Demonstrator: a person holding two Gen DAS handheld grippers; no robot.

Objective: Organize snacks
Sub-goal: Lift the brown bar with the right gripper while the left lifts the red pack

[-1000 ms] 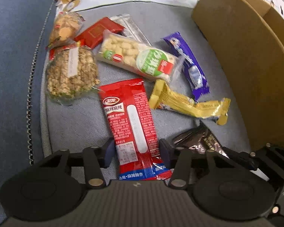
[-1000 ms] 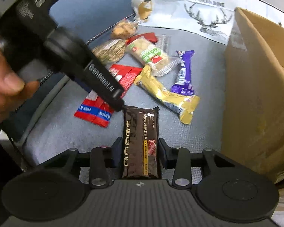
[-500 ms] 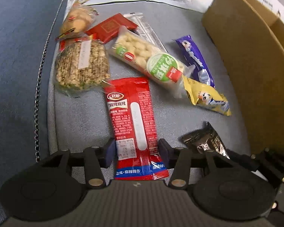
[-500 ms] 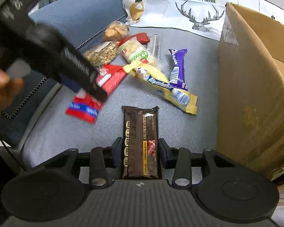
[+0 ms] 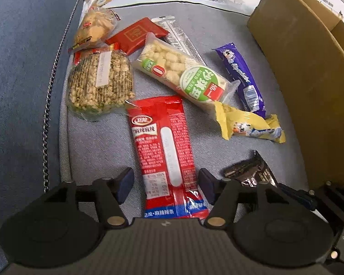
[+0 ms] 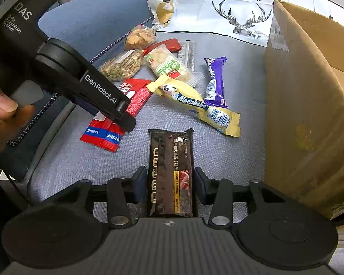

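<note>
Left wrist view, my left jaws (image 5: 165,184) just widened, clear of red packet (image 5: 165,146), right jaws (image 6: 170,184) loosening around brown bar (image 6: 170,171).

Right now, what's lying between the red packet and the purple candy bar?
The yellow candy packet lies between the red packet and the purple candy bar, seen from the right wrist.

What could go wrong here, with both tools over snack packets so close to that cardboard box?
The left gripper, its jaws just opening, straddles the red packet without gripping, so closing off-centre might crumple the wrapper. The right gripper has also just been opening around the dark brown packet. The two tools sit close together and could bump. The yellow candy packet lies nearby and may get dragged along.
</note>
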